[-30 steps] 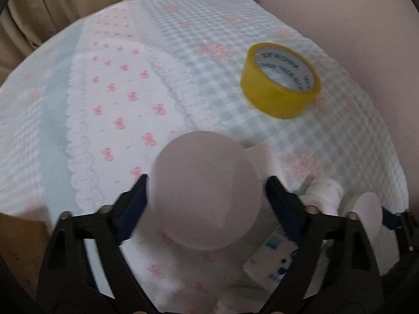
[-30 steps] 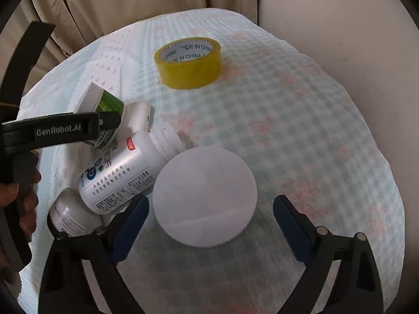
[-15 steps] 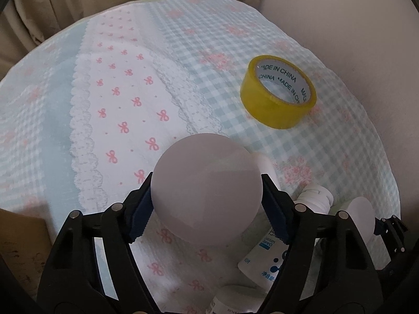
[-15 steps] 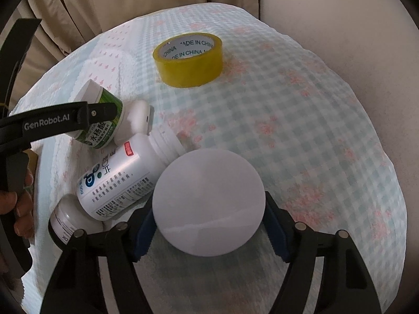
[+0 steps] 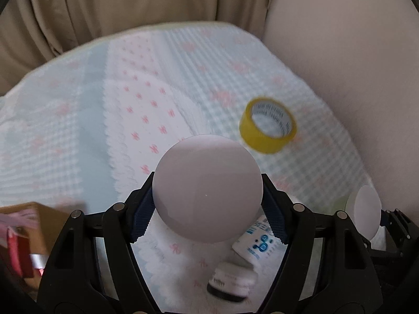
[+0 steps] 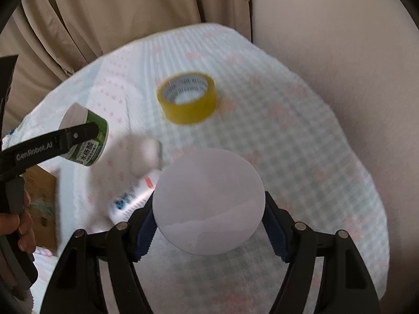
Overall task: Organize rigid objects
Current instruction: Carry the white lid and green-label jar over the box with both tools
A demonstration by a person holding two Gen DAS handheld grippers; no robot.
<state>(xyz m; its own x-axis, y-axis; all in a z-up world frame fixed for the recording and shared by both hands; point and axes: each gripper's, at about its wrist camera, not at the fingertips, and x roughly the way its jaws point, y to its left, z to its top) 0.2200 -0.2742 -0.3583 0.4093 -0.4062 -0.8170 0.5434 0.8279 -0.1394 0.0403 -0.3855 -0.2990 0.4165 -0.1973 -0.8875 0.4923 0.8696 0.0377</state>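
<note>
Both grippers, left [image 5: 208,210] and right [image 6: 208,226], each pinch a white-bottomed jar, apparently lifted for sorting, tape roll [image 6: 187,96] at twelve o'clock.

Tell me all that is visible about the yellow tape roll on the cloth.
The yellow tape roll is a ring of glossy yellow tape around a pale inner core printed with dark letters, too blurred to read. It lies flat, its open hole facing up, on the blue-and-white checked cloth, at the far side near the beige wall. Nothing touches it except the cloth; both grippers and the bottles are apart from it. The left wrist view shows it the same way.
</note>
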